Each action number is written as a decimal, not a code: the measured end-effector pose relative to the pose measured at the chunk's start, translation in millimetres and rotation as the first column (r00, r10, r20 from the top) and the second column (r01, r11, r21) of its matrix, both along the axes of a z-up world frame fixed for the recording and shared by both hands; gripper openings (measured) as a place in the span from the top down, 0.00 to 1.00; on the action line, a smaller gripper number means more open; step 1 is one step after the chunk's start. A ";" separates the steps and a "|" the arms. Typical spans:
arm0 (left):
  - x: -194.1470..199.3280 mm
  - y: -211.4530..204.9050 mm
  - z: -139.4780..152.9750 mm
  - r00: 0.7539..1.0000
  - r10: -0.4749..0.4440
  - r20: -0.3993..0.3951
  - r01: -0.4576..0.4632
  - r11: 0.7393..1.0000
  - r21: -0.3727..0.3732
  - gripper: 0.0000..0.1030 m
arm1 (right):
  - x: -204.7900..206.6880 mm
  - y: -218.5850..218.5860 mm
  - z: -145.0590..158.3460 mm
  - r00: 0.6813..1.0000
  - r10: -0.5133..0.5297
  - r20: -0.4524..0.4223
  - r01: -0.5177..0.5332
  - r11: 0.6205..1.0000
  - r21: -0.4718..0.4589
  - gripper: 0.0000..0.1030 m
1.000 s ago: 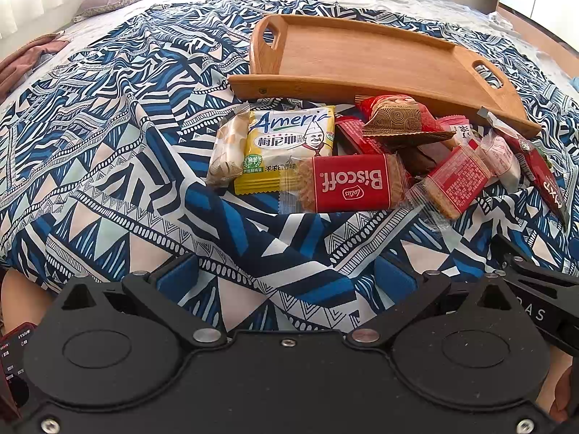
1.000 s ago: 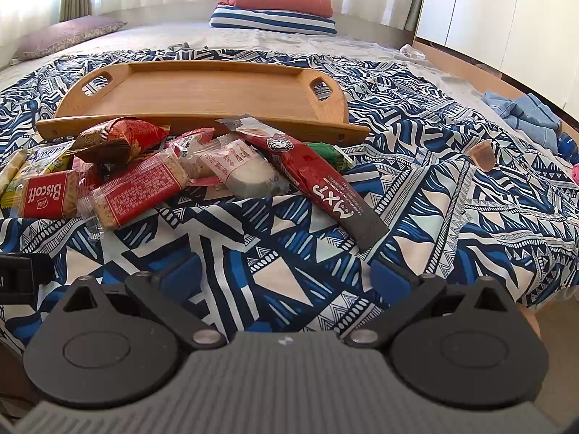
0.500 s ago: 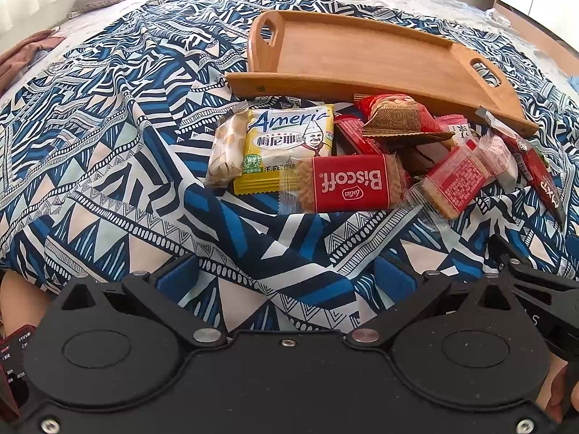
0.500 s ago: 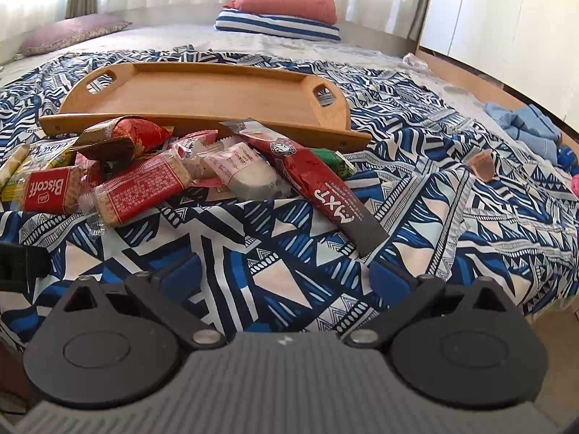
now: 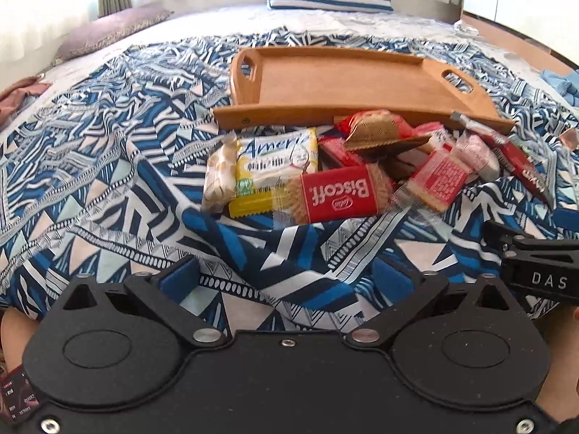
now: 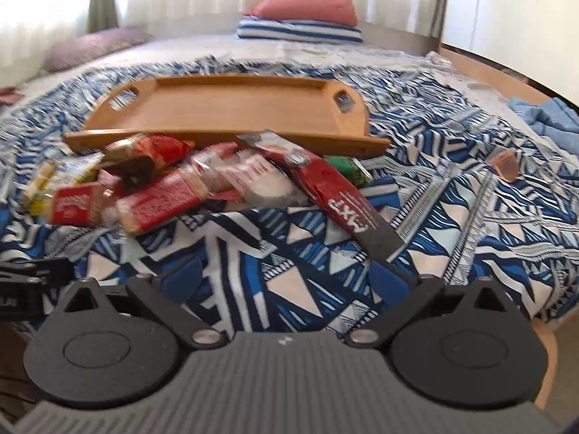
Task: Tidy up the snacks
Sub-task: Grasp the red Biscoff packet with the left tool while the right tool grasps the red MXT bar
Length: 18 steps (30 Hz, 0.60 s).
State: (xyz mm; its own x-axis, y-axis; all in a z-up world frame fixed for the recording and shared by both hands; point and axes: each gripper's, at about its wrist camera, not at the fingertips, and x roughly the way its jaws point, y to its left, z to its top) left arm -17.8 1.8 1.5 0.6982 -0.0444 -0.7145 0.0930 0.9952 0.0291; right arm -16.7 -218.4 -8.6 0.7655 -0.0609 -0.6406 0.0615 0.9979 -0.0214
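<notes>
Closing slightly, left gripper [image 5: 286, 275] jaws still wide, empty. Right gripper [image 6: 286, 278] wide, empty. Snack pile [image 5: 340, 170] unmoved, near empty tray [image 5: 362, 115]; sorting unstarted.

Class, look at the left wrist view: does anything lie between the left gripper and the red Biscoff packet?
Nothing visible does. Only bare patterned bedspread lies between the left gripper, its jaws closing on nothing, and the Biscoff packet. The other snacks lie beside and behind it, before the wooden tray.

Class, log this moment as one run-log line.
left gripper: closing, empty | right gripper: open, empty | wooden tray: empty | snack pile: on bedspread
</notes>
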 end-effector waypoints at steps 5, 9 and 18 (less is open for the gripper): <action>-7.9 1.2 18.3 0.997 -0.004 0.079 0.009 0.998 -0.066 0.22 | -10.0 0.2 9.1 0.995 0.026 0.098 -0.026 1.000 0.001 0.01; -10.7 -0.4 34.9 0.986 -0.020 0.163 0.039 0.992 -0.117 0.22 | -9.7 -8.6 18.1 0.985 0.021 0.169 -0.012 0.998 -0.059 0.05; 9.7 -12.6 24.0 0.995 -0.004 0.103 0.019 0.989 -0.146 0.48 | 13.7 -44.7 19.3 0.987 0.025 0.158 -0.010 0.995 -0.096 0.37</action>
State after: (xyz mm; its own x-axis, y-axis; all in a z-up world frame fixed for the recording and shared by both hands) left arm -8.1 -10.8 25.5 0.7660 -0.1522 -0.6245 0.1087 0.9882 -0.1075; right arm -2.9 -263.1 10.6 0.8584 -0.1014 -0.5028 0.0543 0.9927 -0.1075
